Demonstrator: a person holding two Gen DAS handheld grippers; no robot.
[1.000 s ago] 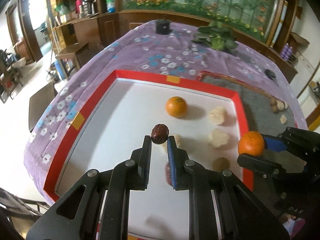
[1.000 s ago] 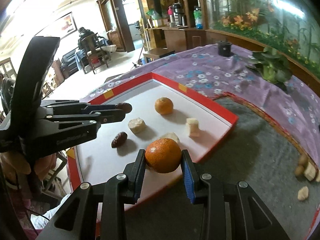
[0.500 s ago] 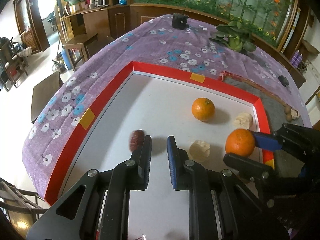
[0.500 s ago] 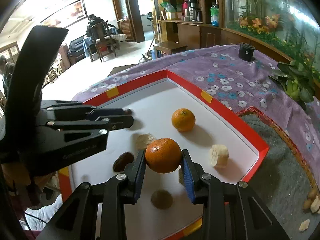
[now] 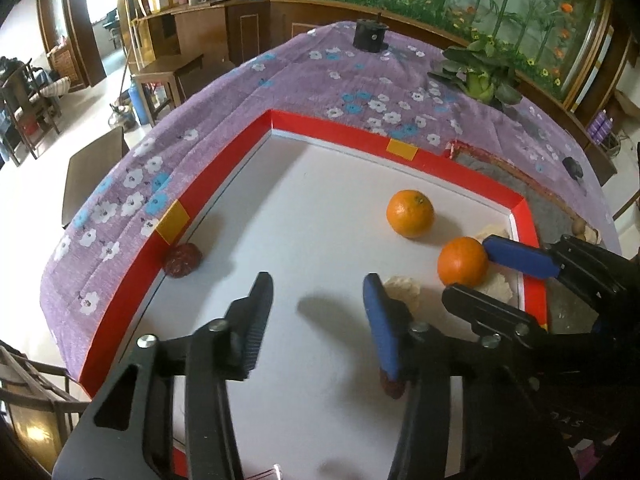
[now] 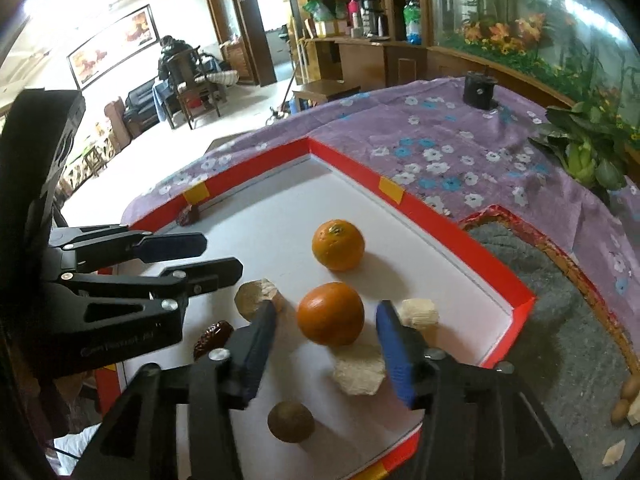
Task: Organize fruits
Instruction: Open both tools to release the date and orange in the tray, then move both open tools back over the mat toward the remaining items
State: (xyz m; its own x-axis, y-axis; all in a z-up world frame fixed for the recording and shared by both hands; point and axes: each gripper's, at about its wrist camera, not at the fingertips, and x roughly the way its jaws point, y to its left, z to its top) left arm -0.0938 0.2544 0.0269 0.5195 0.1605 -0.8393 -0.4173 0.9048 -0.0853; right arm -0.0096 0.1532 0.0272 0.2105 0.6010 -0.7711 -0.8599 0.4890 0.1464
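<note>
A white tray with a red rim (image 5: pixel 224 184) (image 6: pixel 452 216) holds the fruit. My left gripper (image 5: pixel 318 292) (image 6: pixel 200 256) is open and empty over the tray's left part. A dark red date (image 5: pixel 183 260) (image 6: pixel 188 216) lies against the left rim. My right gripper (image 6: pixel 326 316) (image 5: pixel 468 268) is open around an orange (image 6: pixel 330 313) (image 5: pixel 463 262) that rests on the tray between its jaws. A second orange (image 5: pixel 410 213) (image 6: pixel 338 245) lies just behind it. Another date (image 6: pixel 212 339) (image 5: pixel 392 387) lies near the front.
Pale fruit chunks (image 6: pixel 258 300) (image 6: pixel 418 312) (image 6: pixel 358 372) and a brown round fruit (image 6: pixel 291 421) lie around the orange. A grey mat (image 6: pixel 560 320) with loose pieces (image 6: pixel 628 396) sits right of the tray. A leafy vegetable (image 5: pixel 480 76) and a black cup (image 5: pixel 370 36) stand on the purple cloth.
My left gripper opened and the date it held now lies by the left rim. My right gripper moved over the tray, lowered the orange and opened.
</note>
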